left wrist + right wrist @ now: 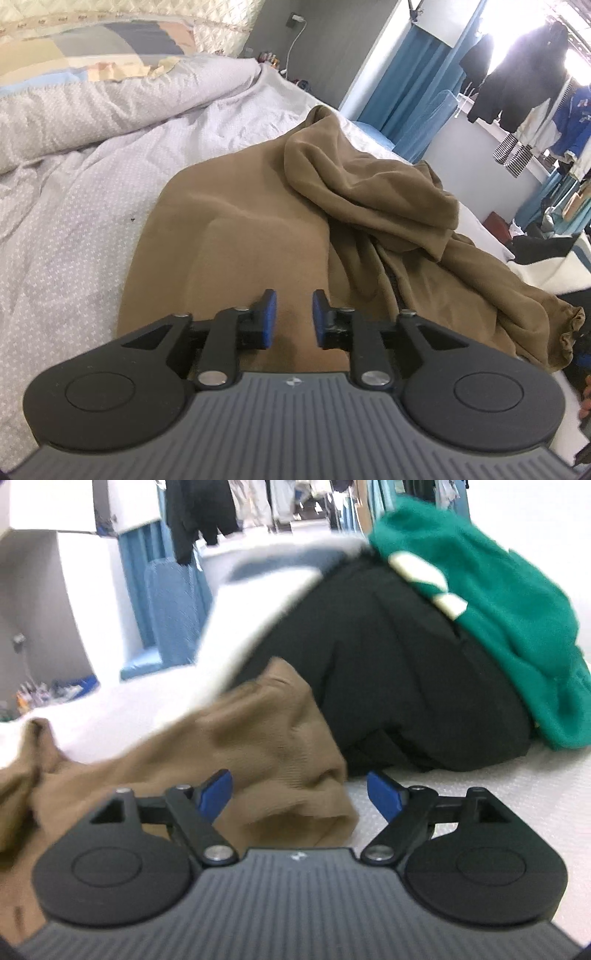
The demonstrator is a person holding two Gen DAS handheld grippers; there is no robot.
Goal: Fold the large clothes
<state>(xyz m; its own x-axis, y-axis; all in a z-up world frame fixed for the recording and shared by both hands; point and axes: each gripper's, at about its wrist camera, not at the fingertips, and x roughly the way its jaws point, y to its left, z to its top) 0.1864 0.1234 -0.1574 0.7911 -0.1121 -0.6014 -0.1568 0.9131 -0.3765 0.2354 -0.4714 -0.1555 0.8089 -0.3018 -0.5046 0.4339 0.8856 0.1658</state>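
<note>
While the brown garment (236,236) lies on the bed (74,206), filling the frame's centre | left hand-held gripper (294,319): blue pads slightly apart above flat cloth, pinching nothing | right hand-held gripper (299,794): spread wide, bunched brown cuff between the pads, no pressing visible | black garment (388,672) and green garment (498,609) upper right.

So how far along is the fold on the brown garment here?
Partly done. The near part of the brown garment lies flat on the bed; the far side is bunched. Nothing is in hand: the left gripper hovers open over the flat part, and the right gripper stands open around a rumpled end, pads clear of it. Left: smoothing the bunch and finishing the folds. A black garment and green one lie unfolded beyond.
</note>
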